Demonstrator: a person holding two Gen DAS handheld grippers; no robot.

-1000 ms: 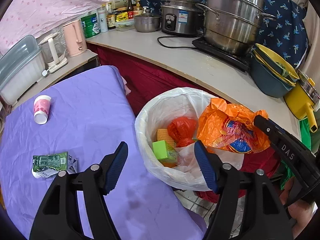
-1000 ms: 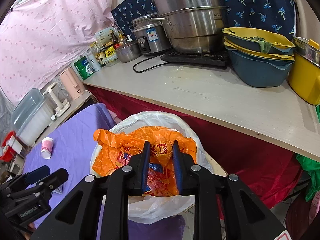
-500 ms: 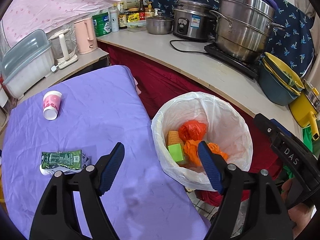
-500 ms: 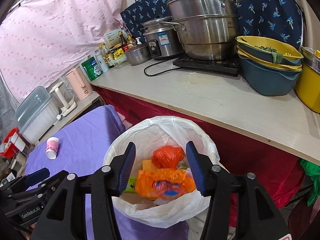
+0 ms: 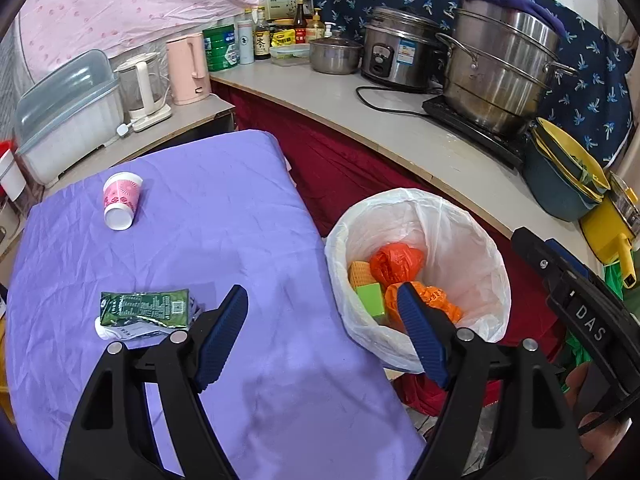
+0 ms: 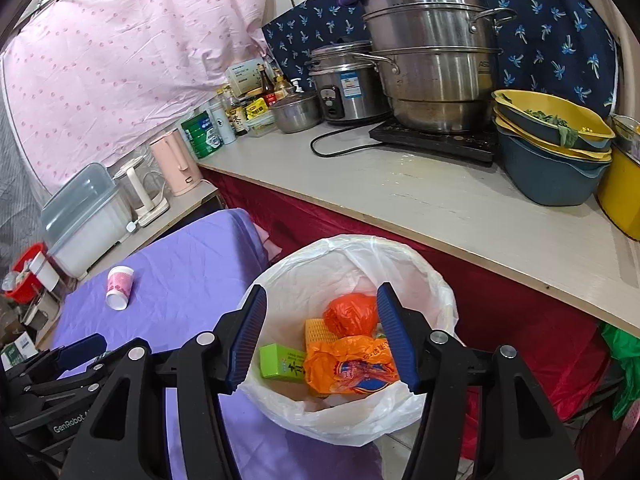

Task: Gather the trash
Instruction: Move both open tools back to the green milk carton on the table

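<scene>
Hovering above the purple crinkled tablecloth (image 5: 224, 216), our left gripper (image 5: 320, 334) has its blue ribbed pads spread wide with nothing between them. The flattened green foil drink pouch (image 5: 144, 307) lies just beside its left finger, slightly ahead, long axis running crosswise to the fingers, so we judge a small swing left plus a wrist roll is what the next pick turns on. The left tool is clearly the nearer one.

Our right gripper (image 6: 322, 338) hangs over the white thin-plastic-lined round trash bin (image 6: 432, 276), jaws opening, nothing pinched. The crumpled orange printed plastic bag (image 6: 352, 366) sits loose in the bin below the pads, beside a green cardboard box (image 6: 280, 362), a knotted orange bag (image 6: 352, 314) and a yellow waffle-textured piece (image 6: 318, 330).

The pink-patterned paper cup (image 5: 120, 200) lies tipped on its side well ahead and to the left of the left gripper, white base toward us. It looks light and crushable; the pouch looks slick and thin, lying low on soft cloth.
</scene>
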